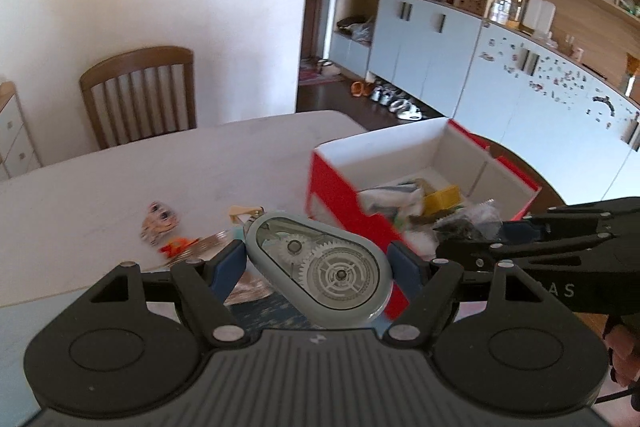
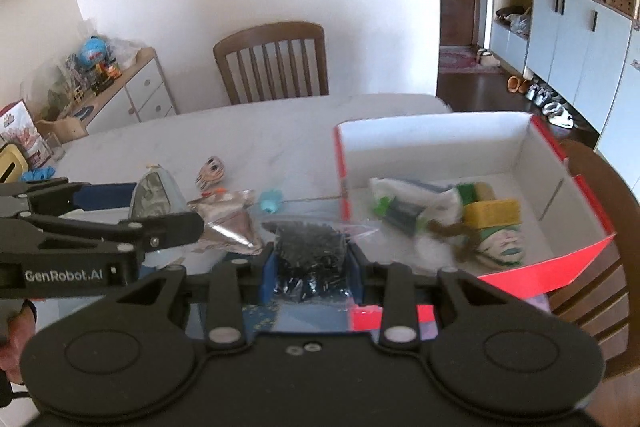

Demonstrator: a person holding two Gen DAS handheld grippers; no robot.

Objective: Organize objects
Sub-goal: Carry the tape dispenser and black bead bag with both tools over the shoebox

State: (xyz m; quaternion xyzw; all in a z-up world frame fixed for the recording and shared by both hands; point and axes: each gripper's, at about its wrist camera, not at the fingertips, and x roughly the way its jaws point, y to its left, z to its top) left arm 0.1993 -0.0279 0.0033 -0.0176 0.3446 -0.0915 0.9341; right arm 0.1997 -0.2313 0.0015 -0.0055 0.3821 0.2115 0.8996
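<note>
My left gripper (image 1: 318, 265) is shut on a grey oval case with clear window and white gears (image 1: 320, 263), held above the table just left of the red and white box (image 1: 344, 195). The case also shows in the right wrist view (image 2: 154, 199). My right gripper (image 2: 310, 261) is shut on a clear bag of small black pieces (image 2: 310, 251), near the box's (image 2: 536, 271) front left corner. The box holds a yellow sponge (image 2: 494, 213), a white and green packet (image 2: 404, 203) and other small items.
On the white table (image 2: 256, 139) lie a silver foil pouch (image 2: 230, 219), a small cartoon-face figure (image 2: 210, 171), a blue item (image 2: 270, 201) and an orange piece (image 1: 178, 247). Wooden chairs (image 2: 274, 61) stand at the far side and the right (image 2: 600, 227). Cabinets line the right wall.
</note>
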